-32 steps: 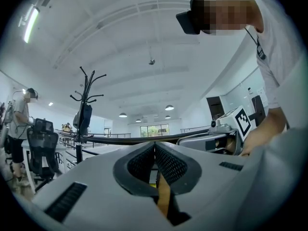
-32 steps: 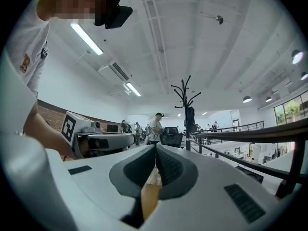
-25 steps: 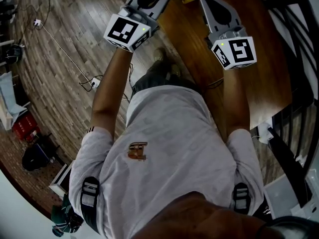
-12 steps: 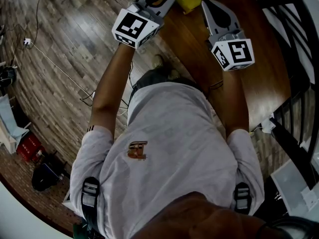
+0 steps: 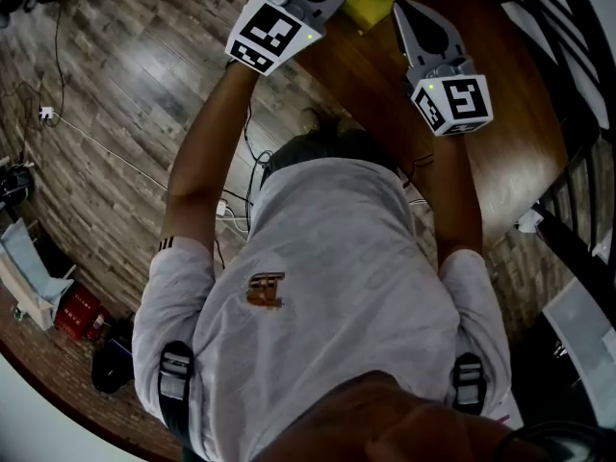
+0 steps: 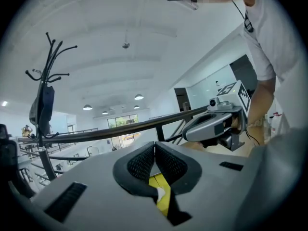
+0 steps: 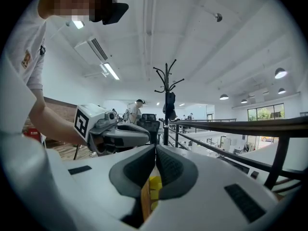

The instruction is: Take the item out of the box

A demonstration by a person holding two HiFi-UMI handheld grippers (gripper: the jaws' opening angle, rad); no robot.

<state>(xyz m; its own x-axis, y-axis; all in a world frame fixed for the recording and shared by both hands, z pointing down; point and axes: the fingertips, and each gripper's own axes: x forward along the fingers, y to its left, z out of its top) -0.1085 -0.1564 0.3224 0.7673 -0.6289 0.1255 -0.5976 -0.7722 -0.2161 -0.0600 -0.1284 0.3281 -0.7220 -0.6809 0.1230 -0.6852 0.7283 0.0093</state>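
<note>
Step in hand is judged to be the approach, and nothing has been lifted out yet. A yellow box [image 5: 377, 4] is seen on the wooden table [image 5: 500, 162], cut off by the top of the head view. It is taken to be the task's box.

The left gripper [image 6: 154, 148] is held left of the yellow box. Its jaws are pressed together tip to tip, and nothing is seen clamped between the pads. The yellow box and a white piece [image 6: 159, 192] are seen below and beyond the closed tips. In the head view that white piece lies at the top of the yellow box, just beside the left tips.

The right gripper [image 7: 155, 149] is held right of the yellow box, near its corner. Its jaws are likewise closed on nothing, with yellow seen through the gap under them.

Contact of either tip with the yellow box cannot be told. The white piece is taken to be the item, at or in the yellow box, but this is not settled.

Next move, as judged:
- Jaws must be opened first, since no grip is possible as they stand.
- One tool should be set against the yellow box to steady it.
- The other should be closed round the white piece, which is then drawn up and clear.
</note>
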